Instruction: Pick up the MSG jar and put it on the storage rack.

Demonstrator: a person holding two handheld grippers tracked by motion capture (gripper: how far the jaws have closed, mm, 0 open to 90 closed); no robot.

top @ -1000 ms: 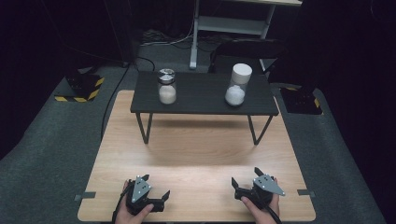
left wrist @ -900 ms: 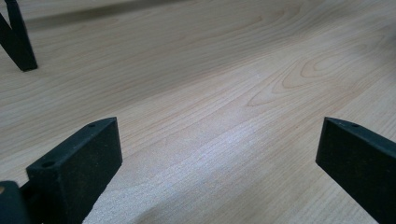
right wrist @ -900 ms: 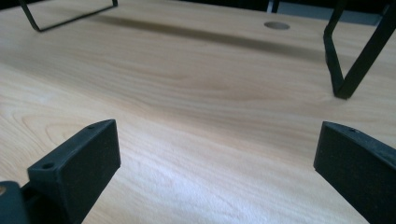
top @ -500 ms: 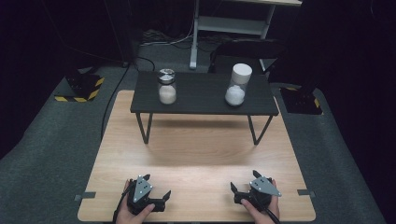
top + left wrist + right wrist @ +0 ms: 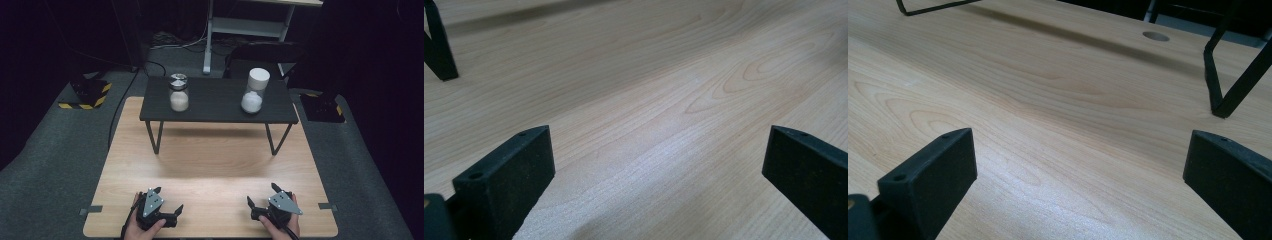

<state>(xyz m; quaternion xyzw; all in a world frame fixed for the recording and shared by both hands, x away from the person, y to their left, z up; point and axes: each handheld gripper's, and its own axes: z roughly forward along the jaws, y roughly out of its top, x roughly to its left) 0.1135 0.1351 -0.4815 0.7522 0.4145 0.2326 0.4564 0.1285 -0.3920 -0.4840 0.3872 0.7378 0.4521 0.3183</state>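
Note:
Both grippers rest low on the light wooden table (image 5: 210, 165), near its front edge, each held by a hand. My left gripper (image 5: 168, 199) is at the front left, open, with nothing between its jaws; in the left gripper view (image 5: 659, 165) bare wood lies between them. My right gripper (image 5: 262, 194) is at the front right, also open and empty, and the right gripper view (image 5: 1080, 165) shows wood grain between its jaws. Far ahead, a small black table (image 5: 215, 112) carries a metal-lidded glass jar (image 5: 178, 92) and a white-lidded jar (image 5: 255, 90), both part-filled with white stuff.
The black table's thin legs (image 5: 155, 137) stand on the wood; one leg (image 5: 1228, 95) is ahead of the right gripper, another leg (image 5: 439, 47) is at the far left of the left gripper view. A round hole (image 5: 1155, 36) marks the tabletop. Grey carpet surrounds the table.
The right gripper has slipped slightly toward the near edge of the table. The left gripper has barely shifted. Both stay open and empty.

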